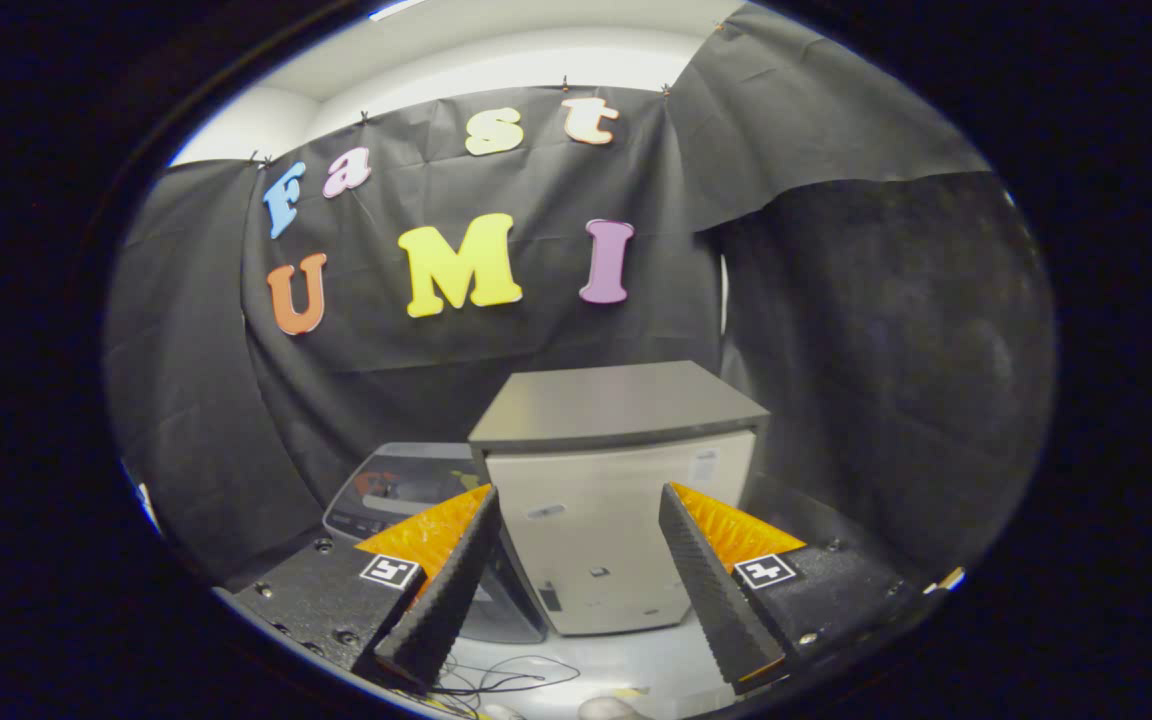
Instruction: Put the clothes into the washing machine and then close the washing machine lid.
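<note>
Between your gripper's (578, 505) two fingers, and beyond their tips, stands a pale box-shaped cabinet (616, 530) with a flat grey top. Your fingers are spread wide and hold nothing; the cabinet's front panel fills the gap between them, but neither finger touches it.

Just to the left of that cabinet, and partly hidden behind your left finger (446, 590), sits the washing machine (401, 495). You can see its rounded grey top with a dark control panel and a glimpse of something reddish through or on the lid area. Whether the lid is open or closed cannot be told from here, because the finger and the cabinet cover most of it. The machine lies ahead and to the left of the gripper, close beside the cabinet, apparently touching or nearly touching its left side.

Both stand on a light table (656, 655) in front of the black cloth wall (836, 350). On the table, just below and between your fingers, thin dark cables (506, 675) loop loosely, near the foot of the washing machine. A small pale rounded thing shows at the near edge of the table; it is too cut off to identify.
</note>
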`<move>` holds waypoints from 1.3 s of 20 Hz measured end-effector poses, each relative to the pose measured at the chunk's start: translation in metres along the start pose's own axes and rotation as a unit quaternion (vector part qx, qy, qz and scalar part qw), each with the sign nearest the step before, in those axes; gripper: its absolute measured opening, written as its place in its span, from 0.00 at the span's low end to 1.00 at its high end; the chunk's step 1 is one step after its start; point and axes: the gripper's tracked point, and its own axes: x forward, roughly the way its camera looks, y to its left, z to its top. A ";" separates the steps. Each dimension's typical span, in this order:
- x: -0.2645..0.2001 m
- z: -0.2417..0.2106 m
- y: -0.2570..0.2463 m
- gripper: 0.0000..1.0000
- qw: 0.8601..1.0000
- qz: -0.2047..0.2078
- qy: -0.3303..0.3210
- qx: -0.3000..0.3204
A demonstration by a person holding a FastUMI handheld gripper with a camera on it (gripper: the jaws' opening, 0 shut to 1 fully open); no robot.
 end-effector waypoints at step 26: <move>-0.055 -0.017 -0.066 0.99 0.999 -0.018 -0.029 0.020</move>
